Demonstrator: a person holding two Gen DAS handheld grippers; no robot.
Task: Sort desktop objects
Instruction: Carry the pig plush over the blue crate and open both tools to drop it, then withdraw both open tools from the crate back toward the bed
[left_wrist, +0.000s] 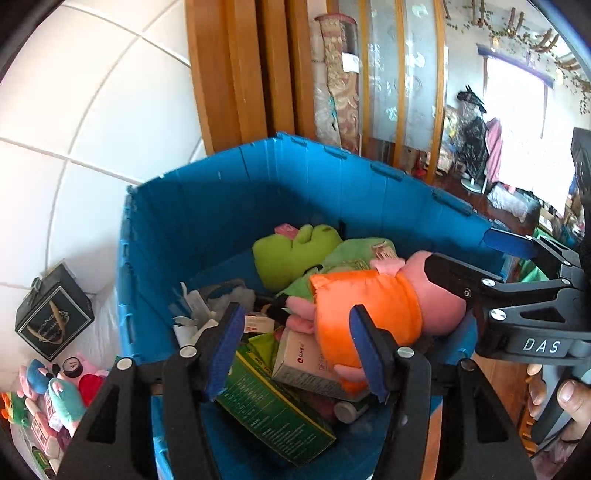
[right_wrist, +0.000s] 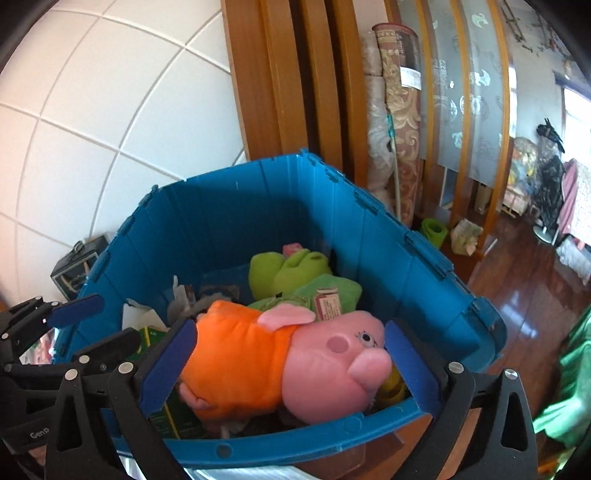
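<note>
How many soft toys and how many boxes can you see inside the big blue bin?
Counting only what shows clearly in the blue bin:
Soft toys: 2, the pink pig in orange and the green plush
Boxes: 2, the dark green box and the pale box
Total: 4
More small things lie underneath, too jumbled to count.

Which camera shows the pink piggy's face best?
The right wrist view. There the pig plush shows its eye, cheek and snout between the open right claw. The left wrist view shows mostly its orange dress and an ear; the right claw's finger covers the face.
</note>
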